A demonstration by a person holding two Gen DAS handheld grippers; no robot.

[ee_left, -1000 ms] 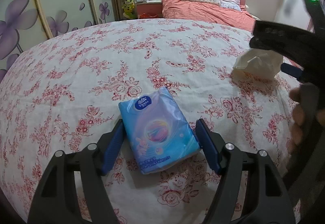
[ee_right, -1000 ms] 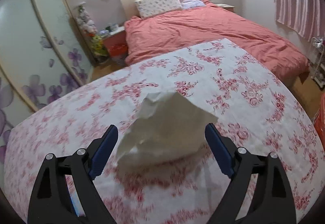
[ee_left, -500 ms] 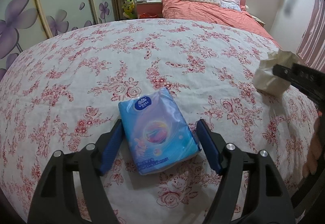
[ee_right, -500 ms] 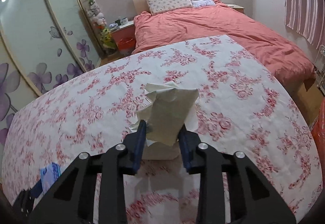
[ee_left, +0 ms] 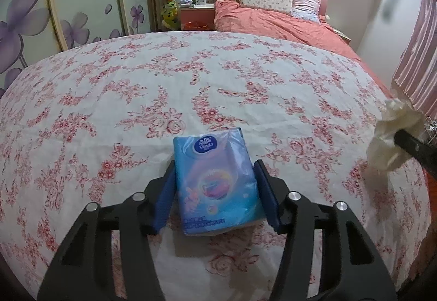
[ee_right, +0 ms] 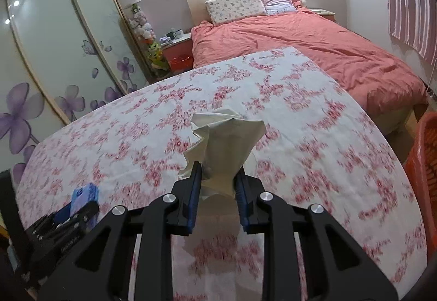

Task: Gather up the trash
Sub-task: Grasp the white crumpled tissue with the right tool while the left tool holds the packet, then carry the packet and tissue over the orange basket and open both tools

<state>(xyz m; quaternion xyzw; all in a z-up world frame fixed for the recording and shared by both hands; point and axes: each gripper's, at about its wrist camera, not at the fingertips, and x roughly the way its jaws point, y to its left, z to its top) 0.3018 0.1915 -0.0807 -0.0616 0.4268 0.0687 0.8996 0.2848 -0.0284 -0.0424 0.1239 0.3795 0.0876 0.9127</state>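
A crumpled white tissue (ee_right: 222, 145) is pinched in my right gripper (ee_right: 218, 175), held above the floral tablecloth (ee_right: 314, 137). It also shows in the left wrist view (ee_left: 390, 137) at the far right, past the table's edge. A blue tissue pack (ee_left: 215, 186) lies flat on the cloth between the open fingers of my left gripper (ee_left: 215, 167); the pads stand close beside it, and I cannot tell if they touch. The pack also shows in the right wrist view (ee_right: 83, 195) at lower left.
An orange basket (ee_right: 426, 164) stands beside the table at the right. A bed with a coral duvet (ee_right: 314, 44) lies beyond the table. Sliding wardrobe doors with purple flowers (ee_right: 54, 55) are at the left. A striped curtain (ee_left: 418, 68) hangs at the right.
My right gripper closed on the tissue, lifted it off the cloth and carried it right toward the table's edge. The left gripper stayed around the blue pack.
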